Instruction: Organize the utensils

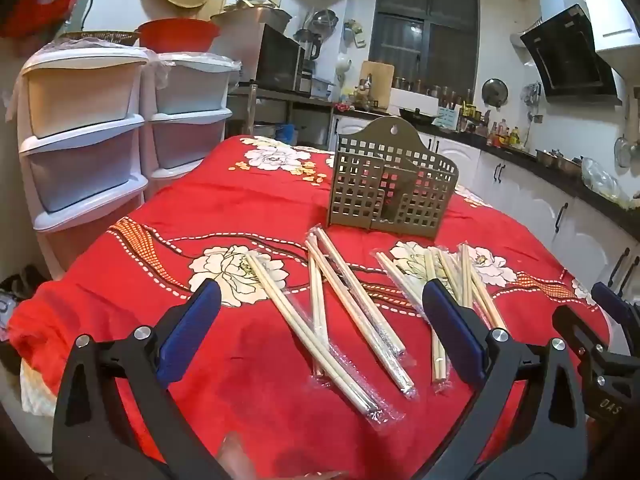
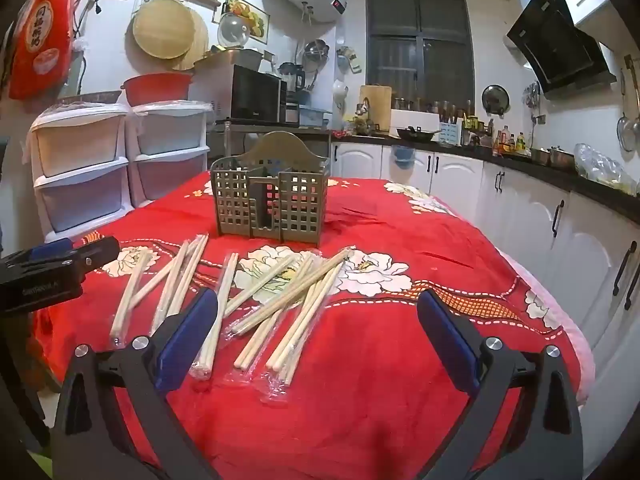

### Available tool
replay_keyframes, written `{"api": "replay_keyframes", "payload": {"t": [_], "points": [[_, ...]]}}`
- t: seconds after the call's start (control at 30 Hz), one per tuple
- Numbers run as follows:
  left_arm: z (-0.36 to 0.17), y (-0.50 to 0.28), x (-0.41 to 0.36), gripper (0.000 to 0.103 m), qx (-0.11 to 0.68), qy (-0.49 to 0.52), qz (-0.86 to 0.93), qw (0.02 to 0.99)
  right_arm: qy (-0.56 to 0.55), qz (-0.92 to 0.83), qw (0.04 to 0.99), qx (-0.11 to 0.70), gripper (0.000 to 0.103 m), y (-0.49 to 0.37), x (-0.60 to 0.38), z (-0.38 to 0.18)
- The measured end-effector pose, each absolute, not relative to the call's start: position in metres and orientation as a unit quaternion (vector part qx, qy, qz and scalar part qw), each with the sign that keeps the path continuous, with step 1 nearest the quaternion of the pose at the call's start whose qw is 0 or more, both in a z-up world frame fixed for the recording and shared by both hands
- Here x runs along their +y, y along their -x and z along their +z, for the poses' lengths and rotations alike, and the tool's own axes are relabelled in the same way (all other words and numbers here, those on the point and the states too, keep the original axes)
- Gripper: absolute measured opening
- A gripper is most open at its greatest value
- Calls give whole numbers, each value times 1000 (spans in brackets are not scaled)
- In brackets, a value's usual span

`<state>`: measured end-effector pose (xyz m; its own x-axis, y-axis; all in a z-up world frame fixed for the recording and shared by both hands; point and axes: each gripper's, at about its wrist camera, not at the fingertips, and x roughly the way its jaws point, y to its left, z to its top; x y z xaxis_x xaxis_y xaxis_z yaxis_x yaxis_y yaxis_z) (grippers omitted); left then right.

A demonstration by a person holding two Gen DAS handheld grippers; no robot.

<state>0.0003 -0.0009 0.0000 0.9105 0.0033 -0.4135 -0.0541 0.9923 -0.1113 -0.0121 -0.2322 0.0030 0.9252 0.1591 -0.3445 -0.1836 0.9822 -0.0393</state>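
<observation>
Several pairs of wooden chopsticks in clear plastic sleeves (image 1: pixel 340 300) lie scattered on the red flowered tablecloth (image 1: pixel 240 200); they also show in the right wrist view (image 2: pixel 280 304). A tan perforated utensil holder (image 1: pixel 394 184) stands upright behind them, also seen in the right wrist view (image 2: pixel 272 200). My left gripper (image 1: pixel 320 300) is open and empty, hovering above the left chopstick pairs. My right gripper (image 2: pixel 316 308) is open and empty above the right pile; it also shows at the right edge of the left wrist view (image 1: pixel 600 344).
White plastic drawer units (image 1: pixel 88 132) stand left of the table. A kitchen counter with white cabinets (image 2: pixel 540 208) runs along the right. The table's edges drop off at left and right.
</observation>
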Motion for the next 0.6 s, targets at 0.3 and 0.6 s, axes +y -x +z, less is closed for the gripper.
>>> {"api": "replay_keyframes", "payload": {"t": [0.3, 0.6], "points": [[1, 0, -4, 93, 207, 62, 15, 976, 29, 88, 980, 177, 97, 10, -234, 3], [-1, 1, -6, 93, 207, 61, 12, 976, 27, 88, 980, 176, 97, 10, -234, 2]]}}
